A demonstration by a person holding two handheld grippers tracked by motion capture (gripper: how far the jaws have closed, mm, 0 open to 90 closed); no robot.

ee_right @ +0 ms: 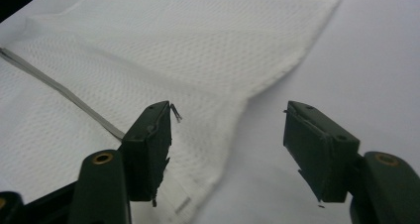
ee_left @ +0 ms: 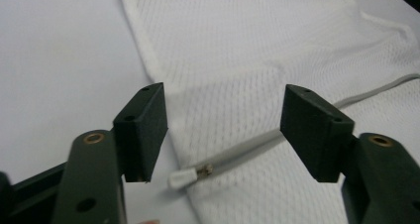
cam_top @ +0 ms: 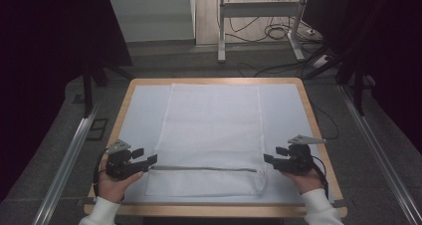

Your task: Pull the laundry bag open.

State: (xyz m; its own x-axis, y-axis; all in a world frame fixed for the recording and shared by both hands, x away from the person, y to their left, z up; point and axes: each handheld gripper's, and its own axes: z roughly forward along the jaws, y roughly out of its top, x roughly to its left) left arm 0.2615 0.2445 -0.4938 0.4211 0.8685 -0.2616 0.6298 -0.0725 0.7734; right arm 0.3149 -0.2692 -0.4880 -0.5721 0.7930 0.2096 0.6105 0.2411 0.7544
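White mesh laundry bag (cam_top: pixel 211 130) lies flat in the middle of the table (cam_top: pixel 303 93), on a white sheet (cam_top: pixel 283 115), with its near end folded over and a grey zipper (cam_top: pixel 204 168) running along the fold line. Zipper pull (ee_left: pixel 187 176) sits at the bag's left edge, just ahead of the left gripper (cam_top: pixel 149 160). Left gripper's jaws are spread wide with nothing between the pads; the pull and the zipper's end lie on the cloth below the gap. Right gripper (cam_top: pixel 268 159) is likewise spread and empty, hovering over the bag's right edge (ee_right: pixel 233 135), near where the zipper ends. The step looks like a re-grip for the next fold or for working the zipper. To do it well: lower both grippers evenly, pinch both layers at the side seams rather than the loose mesh, and keep the left pads off the pull unless the zip is the target. Lift both sides together so the fold stays square. Risk: catching only the top layer, which would skew the bag.
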